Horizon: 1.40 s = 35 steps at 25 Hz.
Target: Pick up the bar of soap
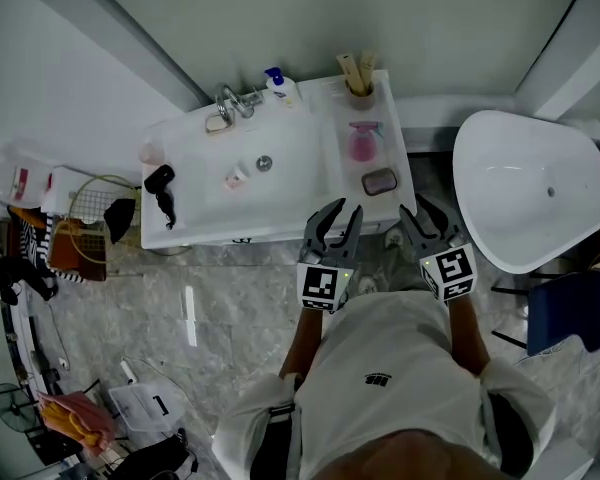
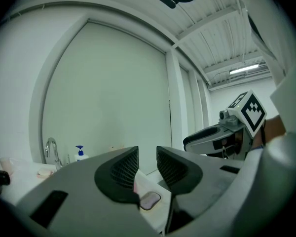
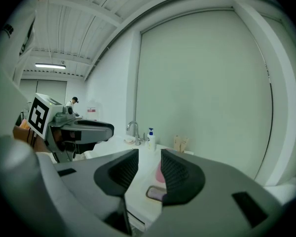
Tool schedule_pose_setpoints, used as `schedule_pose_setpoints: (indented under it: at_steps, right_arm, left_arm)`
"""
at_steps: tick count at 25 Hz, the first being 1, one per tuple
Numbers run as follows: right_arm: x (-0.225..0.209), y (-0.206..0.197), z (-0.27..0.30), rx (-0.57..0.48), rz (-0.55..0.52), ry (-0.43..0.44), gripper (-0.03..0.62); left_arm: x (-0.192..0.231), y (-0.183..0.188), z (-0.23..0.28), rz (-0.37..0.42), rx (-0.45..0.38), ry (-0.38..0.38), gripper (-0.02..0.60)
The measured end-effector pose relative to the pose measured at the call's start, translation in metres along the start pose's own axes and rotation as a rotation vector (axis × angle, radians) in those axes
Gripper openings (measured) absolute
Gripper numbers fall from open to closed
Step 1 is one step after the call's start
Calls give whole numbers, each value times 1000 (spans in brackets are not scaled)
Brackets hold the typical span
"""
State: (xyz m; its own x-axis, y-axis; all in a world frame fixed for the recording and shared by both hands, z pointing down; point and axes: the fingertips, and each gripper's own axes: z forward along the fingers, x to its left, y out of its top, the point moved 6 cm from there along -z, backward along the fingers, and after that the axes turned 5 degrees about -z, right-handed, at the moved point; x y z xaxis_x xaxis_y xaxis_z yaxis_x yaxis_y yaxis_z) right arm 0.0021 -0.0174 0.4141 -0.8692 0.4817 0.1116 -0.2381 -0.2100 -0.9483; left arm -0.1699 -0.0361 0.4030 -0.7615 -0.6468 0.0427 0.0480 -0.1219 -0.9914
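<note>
Left tool (image 1: 344,209) and right tool (image 1: 414,208) gape empty; mauve rounded soap bar (image 1: 379,181), twelve o'clock, likely slick, rigid: pinch long sides.

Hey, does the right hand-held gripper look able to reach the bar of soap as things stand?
Probably yes. The right hand-held gripper is open and empty, the bar of soap lies uncovered just ahead of it, and nothing stands between them.
</note>
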Motion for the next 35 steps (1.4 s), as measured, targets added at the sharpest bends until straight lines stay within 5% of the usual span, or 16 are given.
schedule_pose_setpoints:
  at_steps: [35]
  right_arm:
    - [-141, 1, 116, -2, 45, 166, 156]
  left_arm:
    - [36, 13, 154, 8, 58, 139, 126]
